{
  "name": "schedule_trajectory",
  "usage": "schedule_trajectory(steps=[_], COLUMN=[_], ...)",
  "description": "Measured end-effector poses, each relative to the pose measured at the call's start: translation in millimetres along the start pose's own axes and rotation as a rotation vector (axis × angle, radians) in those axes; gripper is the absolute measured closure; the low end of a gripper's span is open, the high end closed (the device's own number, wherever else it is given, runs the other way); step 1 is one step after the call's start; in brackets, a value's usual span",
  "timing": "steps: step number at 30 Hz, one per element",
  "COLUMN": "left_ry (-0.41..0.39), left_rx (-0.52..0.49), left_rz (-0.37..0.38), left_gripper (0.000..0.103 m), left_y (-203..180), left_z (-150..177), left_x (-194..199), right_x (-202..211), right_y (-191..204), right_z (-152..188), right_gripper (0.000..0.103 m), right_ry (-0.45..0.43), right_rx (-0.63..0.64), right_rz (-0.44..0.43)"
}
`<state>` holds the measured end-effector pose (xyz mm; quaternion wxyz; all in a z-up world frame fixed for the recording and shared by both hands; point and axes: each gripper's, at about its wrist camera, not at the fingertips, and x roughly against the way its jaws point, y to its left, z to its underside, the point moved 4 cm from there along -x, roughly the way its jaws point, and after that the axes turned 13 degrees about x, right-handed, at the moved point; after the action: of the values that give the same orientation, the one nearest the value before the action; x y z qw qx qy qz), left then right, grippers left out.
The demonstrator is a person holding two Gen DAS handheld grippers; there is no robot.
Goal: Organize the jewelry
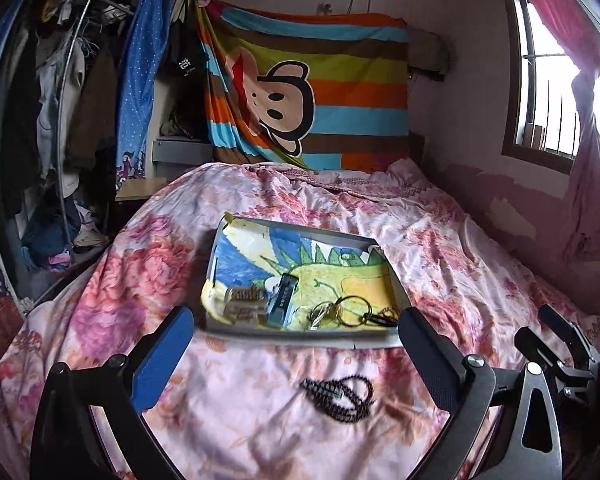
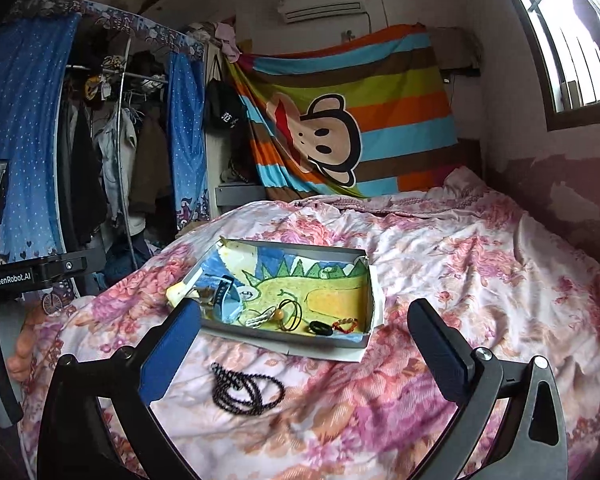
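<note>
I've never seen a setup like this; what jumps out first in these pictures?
The big striped monkey blanket hanging on the wall behind the bed grabs the eye first. On the flowery bedspread sits a shallow box lined with a dinosaur drawing and holding trinkets, and a black bead necklace lies loose in front of it.

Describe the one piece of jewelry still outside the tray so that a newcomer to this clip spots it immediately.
Start at the bed with the pink floral bedspread, then find the shallow tray lined with a dinosaur drawing. On the bedspread just in front of the tray's near edge lies a black beaded necklace, coiled in several loops. Every other piece sits inside the tray; this one alone lies on the fabric.
</note>
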<state>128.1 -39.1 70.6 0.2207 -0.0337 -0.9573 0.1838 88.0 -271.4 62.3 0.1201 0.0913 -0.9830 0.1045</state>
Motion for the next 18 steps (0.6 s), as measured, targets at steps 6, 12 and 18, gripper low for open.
schedule_trajectory(steps=[6,12,18], left_ry=[-0.035,-0.041,0.002], left_rx=[-0.022,-0.043,-0.071], left_rz=[-0.011,-0.021,-0.026], left_gripper=[0.0,0.0,0.0], left_y=[19,33,50], left_z=[17,36,64], left_x=[20,26,20], right_x=[25,30,19], right_y=[13,21,24], right_z=[9,25,52], right_gripper=[0.002,0.002,0.002], right_ry=[0.001,0.05,0.148], right_rx=[0.026,0.02,-0.008], right_rz=[0.016,-0.003,-0.026])
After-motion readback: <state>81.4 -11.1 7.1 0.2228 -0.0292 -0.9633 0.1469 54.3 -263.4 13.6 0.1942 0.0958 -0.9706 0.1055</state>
